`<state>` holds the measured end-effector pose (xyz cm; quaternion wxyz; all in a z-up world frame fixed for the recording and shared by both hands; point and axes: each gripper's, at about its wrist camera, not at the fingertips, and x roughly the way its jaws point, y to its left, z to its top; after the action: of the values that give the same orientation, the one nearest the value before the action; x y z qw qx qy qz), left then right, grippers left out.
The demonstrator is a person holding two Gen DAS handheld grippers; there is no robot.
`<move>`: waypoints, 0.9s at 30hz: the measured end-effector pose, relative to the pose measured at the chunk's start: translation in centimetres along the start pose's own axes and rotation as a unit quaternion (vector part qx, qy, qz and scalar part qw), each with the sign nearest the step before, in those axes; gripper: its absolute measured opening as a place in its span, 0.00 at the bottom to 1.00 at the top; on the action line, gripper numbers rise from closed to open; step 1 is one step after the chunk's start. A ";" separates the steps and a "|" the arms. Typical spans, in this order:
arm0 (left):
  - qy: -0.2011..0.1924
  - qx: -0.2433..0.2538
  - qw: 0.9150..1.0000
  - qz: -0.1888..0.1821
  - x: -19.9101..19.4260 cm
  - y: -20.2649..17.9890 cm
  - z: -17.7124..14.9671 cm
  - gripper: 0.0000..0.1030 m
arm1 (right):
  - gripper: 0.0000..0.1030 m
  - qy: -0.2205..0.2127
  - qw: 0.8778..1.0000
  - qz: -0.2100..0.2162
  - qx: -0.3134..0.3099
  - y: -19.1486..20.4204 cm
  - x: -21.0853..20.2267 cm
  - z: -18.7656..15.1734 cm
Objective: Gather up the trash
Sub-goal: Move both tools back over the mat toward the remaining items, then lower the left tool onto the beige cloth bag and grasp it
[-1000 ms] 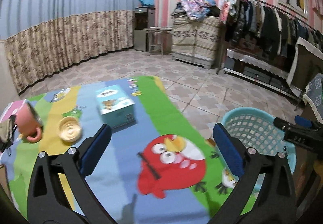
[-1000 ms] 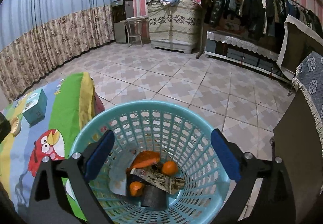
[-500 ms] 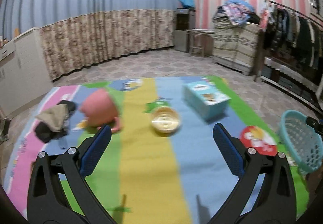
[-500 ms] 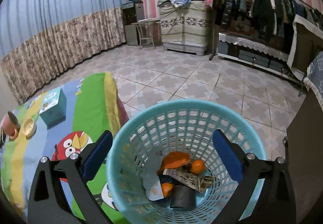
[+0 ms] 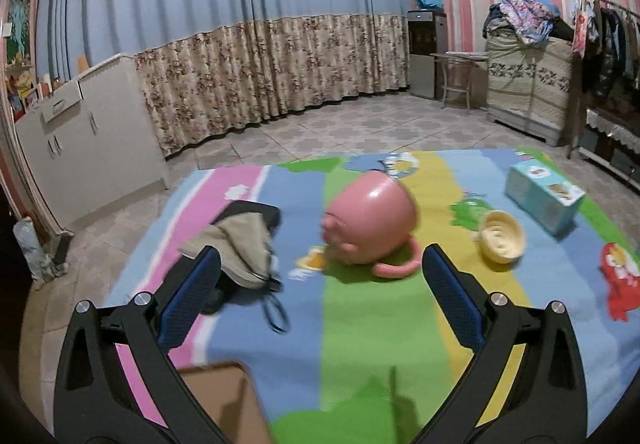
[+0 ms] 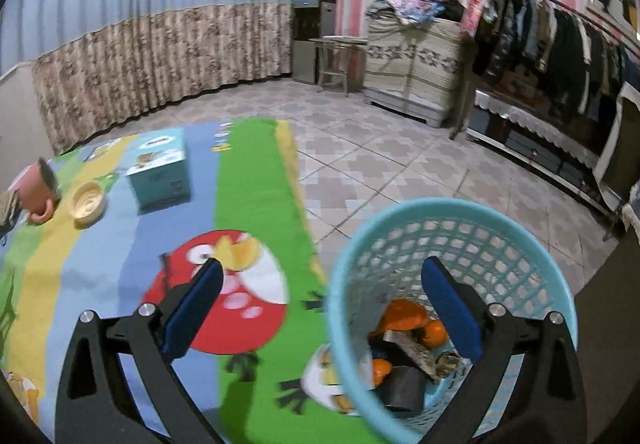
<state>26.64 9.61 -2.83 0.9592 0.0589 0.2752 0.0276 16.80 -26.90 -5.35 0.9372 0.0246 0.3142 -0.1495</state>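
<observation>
My left gripper [image 5: 318, 292] is open above the colourful cartoon tablecloth [image 5: 360, 324], with nothing between its blue pads. Just ahead of it lies a tipped pink mug [image 5: 370, 224]. A beige and black cloth bundle [image 5: 240, 240] lies to its left, a cream lid [image 5: 502, 242] and a teal box [image 5: 544, 198] to its right. A brown cardboard piece [image 5: 222, 400] shows at the near edge. My right gripper [image 6: 320, 308] is open over the table edge, beside the teal basket [image 6: 532, 244] holding orange peels [image 6: 404, 318] and dark scraps [image 6: 404, 384].
The basket stands on the tiled floor [image 6: 380, 164] off the table's right end. A clothes rack [image 6: 552, 44], a covered cabinet [image 5: 528, 84] and white cupboards [image 5: 80, 148] line the walls. The teal box [image 6: 160, 170], lid [image 6: 86, 200] and mug [image 6: 36, 188] appear far left in the right wrist view.
My left gripper has swung left along the table, from the red bird print to the pink mug and cloth. My right gripper has shifted left, off the basket's centre.
</observation>
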 end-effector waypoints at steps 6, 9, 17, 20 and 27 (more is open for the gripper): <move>0.020 -0.018 1.000 0.014 2.6 3.4 0.8 0.95 | 0.94 0.003 0.999 0.043 -0.027 5.4 -0.3 0.6; 0.028 -0.035 0.999 0.012 3.9 4.8 0.8 0.95 | 0.94 0.007 0.997 0.067 -0.042 8.3 0.1 1.0; 0.047 -0.066 0.997 0.008 6.6 7.2 0.2 0.95 | 0.94 0.027 0.991 0.105 -0.076 15.3 2.5 1.9; 0.073 -0.096 0.993 -0.005 8.1 8.4 -0.4 0.95 | 0.94 0.032 0.988 0.119 -0.088 17.5 3.3 2.6; 0.092 -0.071 0.993 0.022 9.8 7.9 -0.4 0.94 | 0.94 0.050 0.985 0.127 -0.102 20.7 5.6 3.6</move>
<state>34.58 18.30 -7.31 0.9308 -0.0062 0.3580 0.0739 29.27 -9.16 -6.85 0.9293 -0.0240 0.3685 0.0053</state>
